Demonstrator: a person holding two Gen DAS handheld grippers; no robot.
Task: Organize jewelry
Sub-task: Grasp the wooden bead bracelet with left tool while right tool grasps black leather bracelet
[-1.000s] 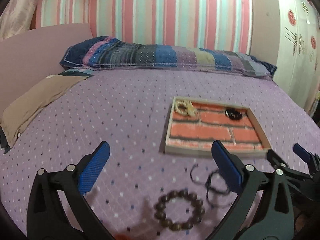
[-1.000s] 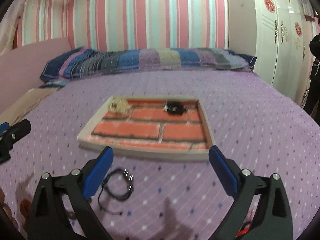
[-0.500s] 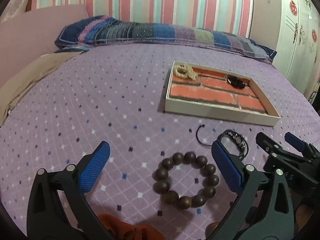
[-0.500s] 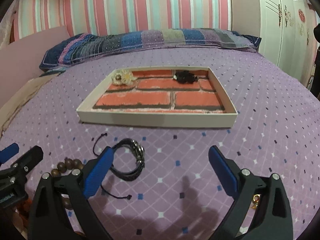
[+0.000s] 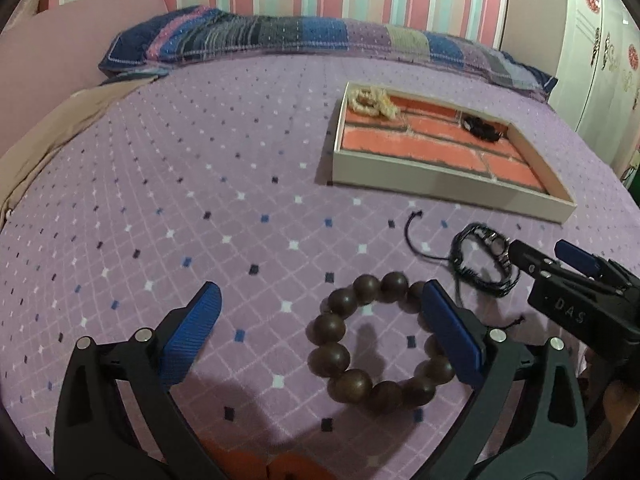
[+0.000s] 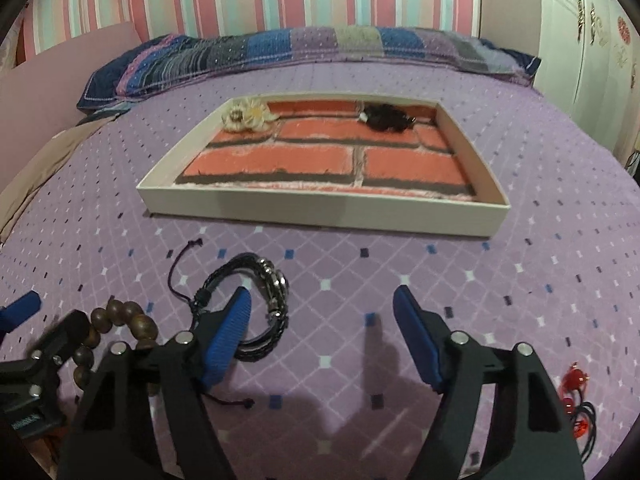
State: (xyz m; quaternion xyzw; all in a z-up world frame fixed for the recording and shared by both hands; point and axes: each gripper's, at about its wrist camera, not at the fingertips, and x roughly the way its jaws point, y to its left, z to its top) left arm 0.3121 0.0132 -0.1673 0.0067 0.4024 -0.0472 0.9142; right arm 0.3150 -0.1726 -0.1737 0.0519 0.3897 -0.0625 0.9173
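Observation:
A brown wooden bead bracelet (image 5: 328,326) lies on the purple bedspread, its right side under the right finger of my open left gripper (image 5: 320,296). Just right of it lies a black braided bracelet (image 5: 480,268) with metal beads and loose cords. In the right wrist view, the left finger of my open right gripper (image 6: 320,296) overlaps this black bracelet (image 6: 268,280); nothing is between the fingers. The beads (image 6: 120,316) show at the left. Beyond stands a shallow white tray (image 6: 320,208) with a brick-pattern floor, holding a cream flower piece (image 6: 244,114) and a black item (image 6: 386,116).
A striped pillow (image 6: 280,50) lies along the headboard wall, with a beige cloth (image 5: 60,128) at the left. A small red ornament with black cords (image 6: 574,384) lies on the bedspread at the right. White cabinet doors (image 6: 592,40) stand on the right.
Both grippers have come down and closer to the bedspread. The left now sits over the bead bracelet, and the right over the black bracelet. Both remain open.

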